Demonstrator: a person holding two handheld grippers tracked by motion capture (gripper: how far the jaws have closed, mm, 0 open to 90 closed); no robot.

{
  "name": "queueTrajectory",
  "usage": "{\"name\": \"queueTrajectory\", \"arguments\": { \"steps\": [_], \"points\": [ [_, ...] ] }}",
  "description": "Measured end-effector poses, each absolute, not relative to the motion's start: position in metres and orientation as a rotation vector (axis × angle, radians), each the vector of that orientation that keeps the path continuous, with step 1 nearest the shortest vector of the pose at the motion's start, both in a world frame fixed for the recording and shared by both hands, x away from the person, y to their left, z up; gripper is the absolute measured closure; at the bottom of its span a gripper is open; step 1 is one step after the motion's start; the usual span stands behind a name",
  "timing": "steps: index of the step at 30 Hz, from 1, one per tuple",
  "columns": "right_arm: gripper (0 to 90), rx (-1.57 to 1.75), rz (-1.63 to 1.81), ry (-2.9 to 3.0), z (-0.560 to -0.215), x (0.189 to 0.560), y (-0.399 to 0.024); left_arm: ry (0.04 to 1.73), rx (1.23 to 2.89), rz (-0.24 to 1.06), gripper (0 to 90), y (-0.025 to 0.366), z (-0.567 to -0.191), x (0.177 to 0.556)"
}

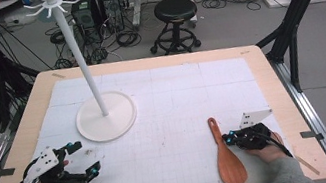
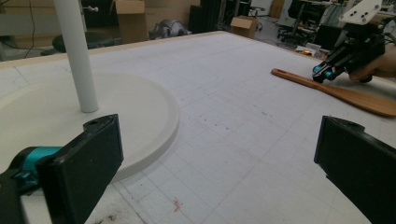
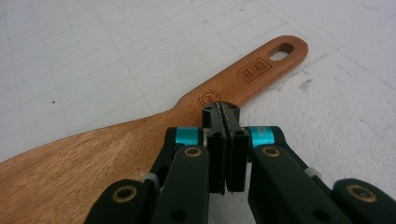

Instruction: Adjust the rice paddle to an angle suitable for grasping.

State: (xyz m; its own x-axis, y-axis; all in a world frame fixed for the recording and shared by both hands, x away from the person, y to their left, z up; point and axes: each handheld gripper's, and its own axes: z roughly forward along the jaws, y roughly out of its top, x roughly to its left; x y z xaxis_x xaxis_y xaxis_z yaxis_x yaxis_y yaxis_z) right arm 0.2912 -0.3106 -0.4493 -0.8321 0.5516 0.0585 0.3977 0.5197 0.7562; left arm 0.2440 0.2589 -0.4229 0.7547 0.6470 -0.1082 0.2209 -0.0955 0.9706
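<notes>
A wooden rice paddle [image 1: 226,154] lies flat on a white gridded mat [image 1: 173,105] covering a table, well apart from a white hanging stand [image 1: 103,112] — a round base with a tall pole topped by a ring of hooks. The paddle's handle, with a hanging hole at its end, points toward the far edge of the mat; its broad blade points toward the person.

Judging by this layout, the work looks barely begun: the paddle is not lifted, and nothing hangs on the stand's hooks. Picking it up, carrying it to the stand and hooking it all seem left to do.

The right gripper [image 3: 226,112] sits at the paddle's neck, on the side away from the stand. Its two black jaws are pressed flat together with nothing between them, their tips over or touching the wood's edge — contact cannot be told for certain.

The left gripper [image 1: 82,161] rests just beside the stand's base, on the person's side. Its jaws are spread wide, holding nothing, and face across the mat toward the paddle.
</notes>
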Motion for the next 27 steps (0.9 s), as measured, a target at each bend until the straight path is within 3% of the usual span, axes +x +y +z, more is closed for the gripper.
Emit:
{"name": "queueTrajectory", "arguments": {
  "steps": [27],
  "points": [
    [89.2,0.663,1.173,2.682,-0.444,0.299,-0.269,0.706,1.667,0.411,1.8,0.262,-0.424,0.240]
  ]
}}
